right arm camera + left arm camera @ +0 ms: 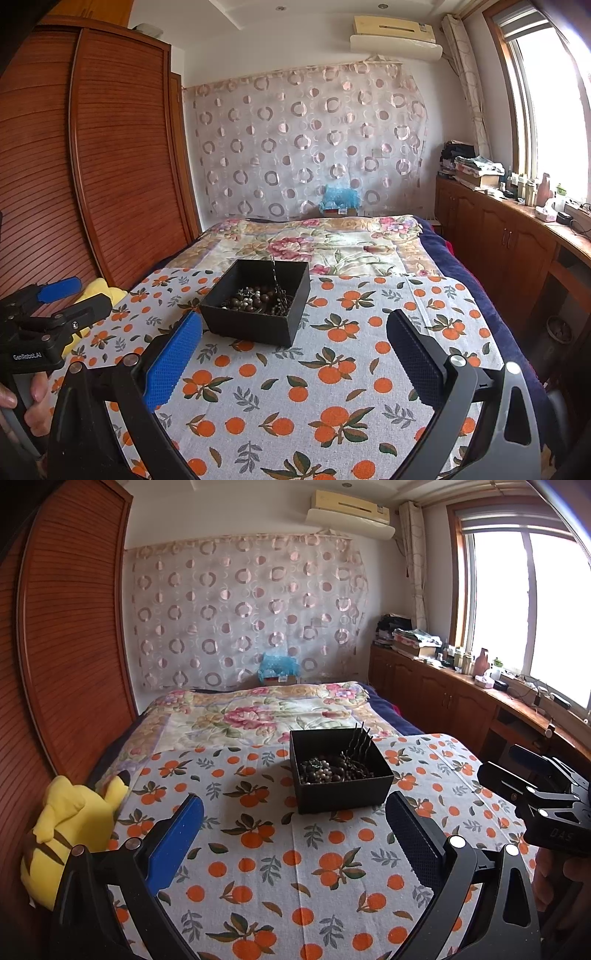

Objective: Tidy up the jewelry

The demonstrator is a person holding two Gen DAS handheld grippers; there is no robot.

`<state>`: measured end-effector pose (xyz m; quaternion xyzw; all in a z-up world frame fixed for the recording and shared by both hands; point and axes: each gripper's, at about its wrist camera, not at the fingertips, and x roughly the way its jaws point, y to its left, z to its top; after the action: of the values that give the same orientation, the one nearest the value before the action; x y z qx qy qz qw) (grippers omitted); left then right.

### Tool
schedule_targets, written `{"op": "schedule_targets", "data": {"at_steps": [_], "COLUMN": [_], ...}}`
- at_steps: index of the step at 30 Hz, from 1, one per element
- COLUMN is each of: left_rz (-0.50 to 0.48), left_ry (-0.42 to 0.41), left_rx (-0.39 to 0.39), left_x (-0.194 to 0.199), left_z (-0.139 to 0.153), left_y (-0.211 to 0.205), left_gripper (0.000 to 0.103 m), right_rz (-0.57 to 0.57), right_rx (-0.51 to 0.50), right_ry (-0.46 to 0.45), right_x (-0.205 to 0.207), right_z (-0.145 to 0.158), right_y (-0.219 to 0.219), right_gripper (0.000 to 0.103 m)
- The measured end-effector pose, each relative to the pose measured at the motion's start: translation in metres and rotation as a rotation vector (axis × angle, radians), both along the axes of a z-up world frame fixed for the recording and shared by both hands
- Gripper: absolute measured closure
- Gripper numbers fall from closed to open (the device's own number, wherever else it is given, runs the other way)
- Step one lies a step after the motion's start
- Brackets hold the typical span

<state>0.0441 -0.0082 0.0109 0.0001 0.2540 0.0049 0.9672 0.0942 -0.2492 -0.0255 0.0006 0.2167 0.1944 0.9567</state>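
A black open box [341, 792] stands on the orange-print tablecloth [295, 867]. It holds a heap of dark bead jewelry [328, 770] and a dark comb-like piece [356, 744] leaning at its right side. The box also shows in the right wrist view [255, 317], with the beads [255, 301] inside. My left gripper [295, 834] is open and empty, just in front of the box. My right gripper [295, 354] is open and empty, in front and to the right of the box. Each gripper shows in the other's view, the right one [539, 797] and the left one [44, 314].
A yellow plush toy [74, 834] lies at the table's left edge. A bed with a floral quilt [258, 712] lies behind the table. A wooden wardrobe [66, 646] stands on the left. A wooden counter [461, 686] with clutter runs under the window on the right.
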Motion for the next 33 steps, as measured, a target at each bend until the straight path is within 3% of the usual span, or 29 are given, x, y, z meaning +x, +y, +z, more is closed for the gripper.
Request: {"op": "schedule_targets", "data": {"at_steps": [33], "left_rz": [-0.001], "left_ry": [0.007], "left_rx": [-0.003], "left_x": [-0.0022], "left_z": [-0.0006], "left_y": [-0.0059], "left_gripper": [0.008], "right_rz": [0.0], "right_rx": [0.005], "right_ry": [0.001], "right_x": [0.0001], "right_z": [0.0001], "right_y": [-0.0025], "right_gripper": [0.002]}}
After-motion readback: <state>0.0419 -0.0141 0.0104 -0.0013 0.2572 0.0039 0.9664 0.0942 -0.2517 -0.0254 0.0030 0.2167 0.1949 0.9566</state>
